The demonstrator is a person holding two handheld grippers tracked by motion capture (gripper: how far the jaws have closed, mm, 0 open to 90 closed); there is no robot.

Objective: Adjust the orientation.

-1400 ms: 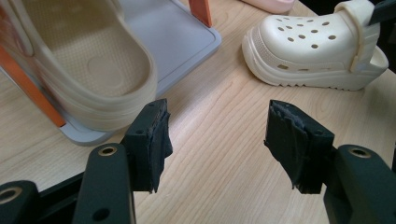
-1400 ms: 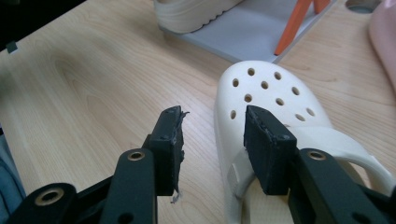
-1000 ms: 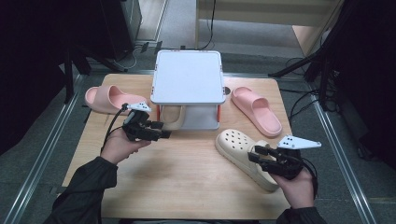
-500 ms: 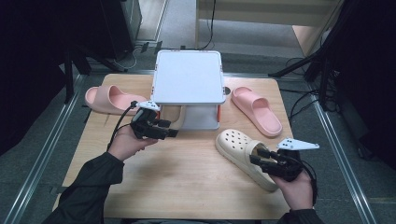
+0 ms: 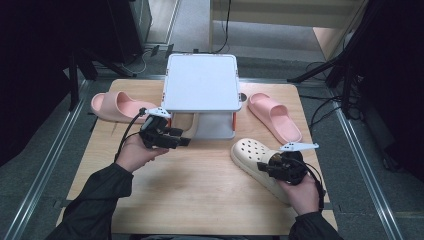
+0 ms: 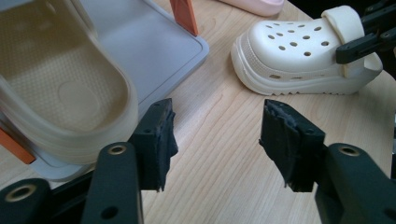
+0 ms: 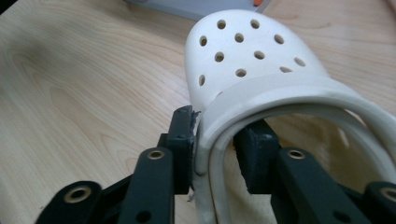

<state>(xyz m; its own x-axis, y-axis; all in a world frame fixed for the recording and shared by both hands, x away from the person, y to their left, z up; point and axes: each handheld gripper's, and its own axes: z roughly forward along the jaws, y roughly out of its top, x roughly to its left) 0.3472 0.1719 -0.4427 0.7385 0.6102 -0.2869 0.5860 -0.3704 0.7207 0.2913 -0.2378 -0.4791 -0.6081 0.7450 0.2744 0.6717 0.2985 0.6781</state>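
Right claw point(image 7: 212, 140) has just been closing, and its jaws now straddle the heel strap and side wall of the cream clog point(image 5: 260, 162): one pad outside the wall, one inside the heel opening, pressing the rim between them. Compared with a second ago, this claw sits lower and deeper on the heel. The clog lies on the wooden surface point(image 5: 200, 185), in front of and to the right of the white two-tier rack point(image 5: 201, 82), toe pointing toward it. Grip appears established; a lift is the likely next step.

Left claw point(image 6: 215, 140) is released, jaws slightly narrowed with nothing between them, just beside the second cream clog point(image 6: 60, 93) on the rack's lower tray point(image 6: 154, 51).
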